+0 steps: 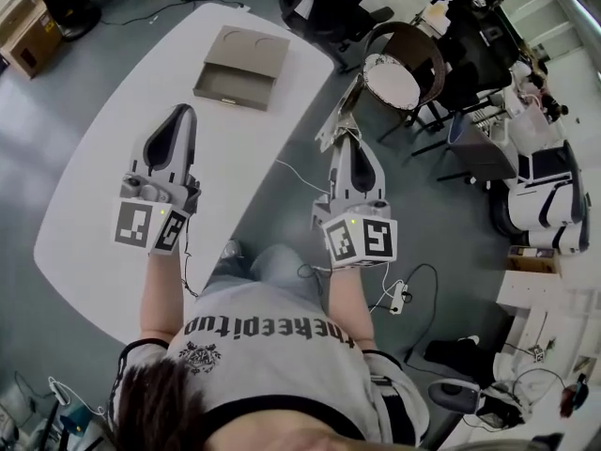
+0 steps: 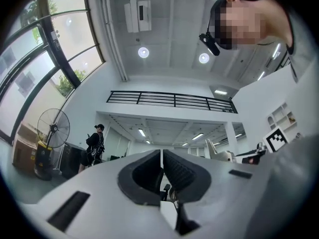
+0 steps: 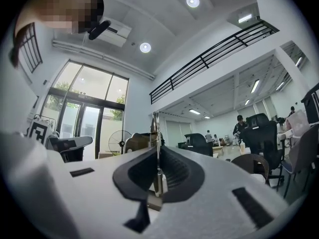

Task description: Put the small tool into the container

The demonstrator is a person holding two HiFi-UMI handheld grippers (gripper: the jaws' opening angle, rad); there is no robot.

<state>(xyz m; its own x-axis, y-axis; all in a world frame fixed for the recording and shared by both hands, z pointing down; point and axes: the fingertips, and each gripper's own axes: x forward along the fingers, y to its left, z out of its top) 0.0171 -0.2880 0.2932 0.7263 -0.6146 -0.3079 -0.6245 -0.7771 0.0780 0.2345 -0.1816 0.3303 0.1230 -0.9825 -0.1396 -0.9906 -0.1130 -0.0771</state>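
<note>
- Left tool [image 1: 182, 113], held over the white tabletop [image 1: 103, 205] on the near-left side: jaws drawn together, only a thin slit between them, nothing gripped.
- In the left gripper view, same left tool [image 2: 162, 156]: dark ribbed pads [image 2: 182, 171] almost meeting, a bright hall behind with a standing fan [image 2: 52, 128] and a person in dark clothes [image 2: 94, 141] far off.
- Right tool [image 1: 346, 141], held just past the tabletop's right edge, above the grey floor [image 1: 282, 195]: clamped on a small metal implement [image 1: 338, 113].
- Implement's silvery end sticking out past the jaw tips, angled forward and slightly left, clear of the tabletop.
- In the right gripper view, right tool [image 3: 157, 153] pinching the small metal implement [image 3: 155, 128] edge-on between the pads, thin shaft rising straight above them; exact kind of implement hard to tell.
- Grey box [image 1: 239, 64] lying toward the far end of the tabletop, well apart from both tools, its near part open like a shallow tray, two round hollows on its far part.
- Beyond the tabletop: a black office chair [image 1: 329, 7] and a round-backed brown chair [image 1: 406, 64], cluttered desks at right.
- At frame bottom: wearer's white printed shirt [image 1: 268, 346], both forearms stretched forward.
</note>
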